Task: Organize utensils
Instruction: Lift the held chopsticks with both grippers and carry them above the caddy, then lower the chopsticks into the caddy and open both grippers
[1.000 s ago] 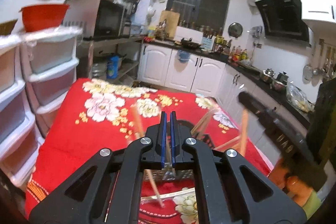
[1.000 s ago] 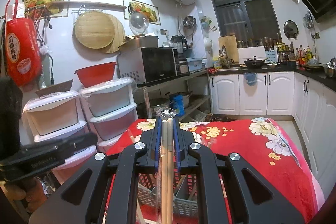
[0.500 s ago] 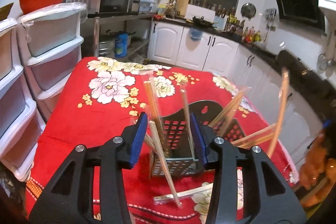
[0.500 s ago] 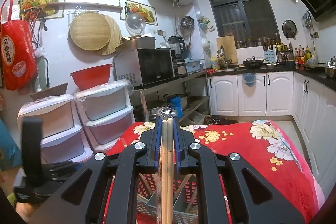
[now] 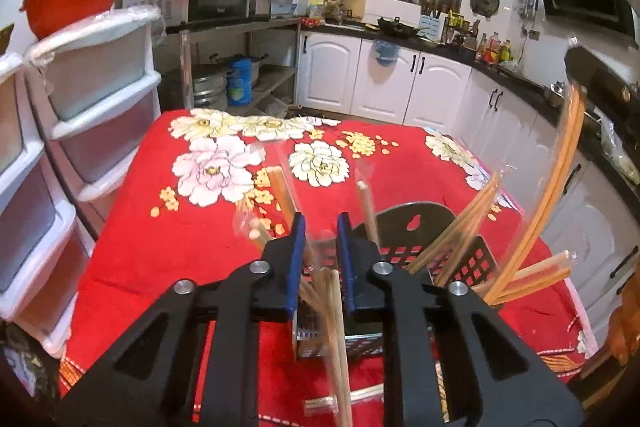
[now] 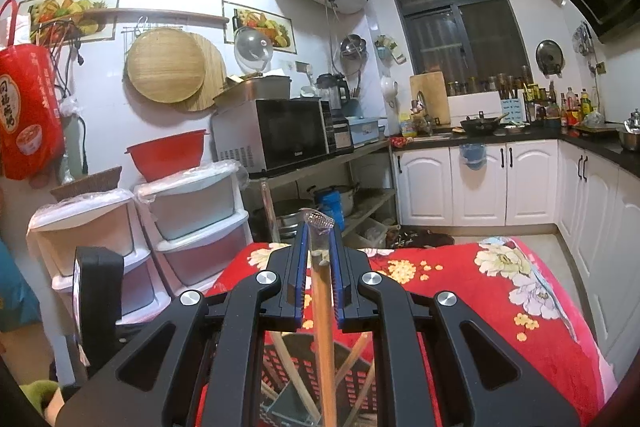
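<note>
A black slotted utensil basket (image 5: 412, 223) stands on the red floral tablecloth (image 5: 160, 247), with several wrapped chopstick pairs (image 5: 460, 227) leaning in it. My left gripper (image 5: 321, 227) hovers at the basket's near side, its jaws closing on a plastic-wrapped chopstick pair (image 5: 332, 311) that slants down between the blue pads. My right gripper (image 6: 319, 227) is shut on another wrapped chopstick pair (image 6: 322, 307), held upright above the basket (image 6: 280, 359). The left wrist view shows that pair (image 5: 560, 167) at the right. The right wrist view shows the left gripper's body (image 6: 98, 307) at the lower left.
White plastic drawer units (image 5: 92, 99) crowd the table's left edge. White cabinets (image 5: 500, 115) run along the back and right. A wrapped pair (image 5: 344, 397) lies on the cloth near the front edge. A hand (image 5: 624, 327) shows at the lower right.
My left gripper dropped toward the basket, opened, and closed around a wrapped chopstick pair. My right gripper kept its pair and shifted slightly; the left gripper slid lower in its view.
</note>
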Action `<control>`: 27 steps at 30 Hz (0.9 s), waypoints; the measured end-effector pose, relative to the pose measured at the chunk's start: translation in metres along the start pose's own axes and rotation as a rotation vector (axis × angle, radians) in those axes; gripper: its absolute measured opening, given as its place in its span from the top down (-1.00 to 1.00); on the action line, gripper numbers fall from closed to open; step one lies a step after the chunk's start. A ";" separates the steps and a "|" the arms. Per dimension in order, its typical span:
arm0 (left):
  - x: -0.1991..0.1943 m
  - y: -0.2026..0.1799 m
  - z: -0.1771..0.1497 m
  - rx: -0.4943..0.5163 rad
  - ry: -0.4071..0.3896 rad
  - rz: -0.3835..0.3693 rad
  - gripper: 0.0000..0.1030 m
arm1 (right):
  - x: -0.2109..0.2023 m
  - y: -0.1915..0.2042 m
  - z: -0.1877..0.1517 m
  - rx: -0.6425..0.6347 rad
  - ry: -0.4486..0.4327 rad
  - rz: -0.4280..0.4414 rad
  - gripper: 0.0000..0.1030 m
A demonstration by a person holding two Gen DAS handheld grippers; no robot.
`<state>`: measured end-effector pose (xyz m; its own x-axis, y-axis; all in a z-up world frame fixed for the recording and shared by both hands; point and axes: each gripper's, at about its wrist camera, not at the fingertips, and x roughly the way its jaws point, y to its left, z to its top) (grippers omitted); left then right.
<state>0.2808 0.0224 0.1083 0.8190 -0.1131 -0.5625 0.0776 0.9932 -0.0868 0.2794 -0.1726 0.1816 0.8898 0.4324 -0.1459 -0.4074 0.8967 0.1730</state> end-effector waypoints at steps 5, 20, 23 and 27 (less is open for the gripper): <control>-0.003 -0.002 0.007 0.004 -0.013 -0.005 0.95 | 0.001 0.003 0.013 -0.012 -0.030 -0.006 0.83; -0.012 0.000 -0.011 -0.003 -0.008 -0.021 0.63 | 0.005 -0.013 0.023 0.035 -0.081 -0.030 0.83; -0.011 -0.003 -0.020 0.014 -0.001 -0.014 0.46 | 0.006 -0.015 0.025 0.041 -0.095 -0.027 0.83; 0.000 -0.002 -0.022 0.015 0.019 0.001 0.46 | 0.008 -0.016 0.022 0.042 -0.078 -0.029 0.83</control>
<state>0.2681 0.0195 0.0909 0.8083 -0.1126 -0.5779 0.0854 0.9936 -0.0742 0.2976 -0.1861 0.1995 0.9152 0.3958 -0.0757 -0.3733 0.9035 0.2105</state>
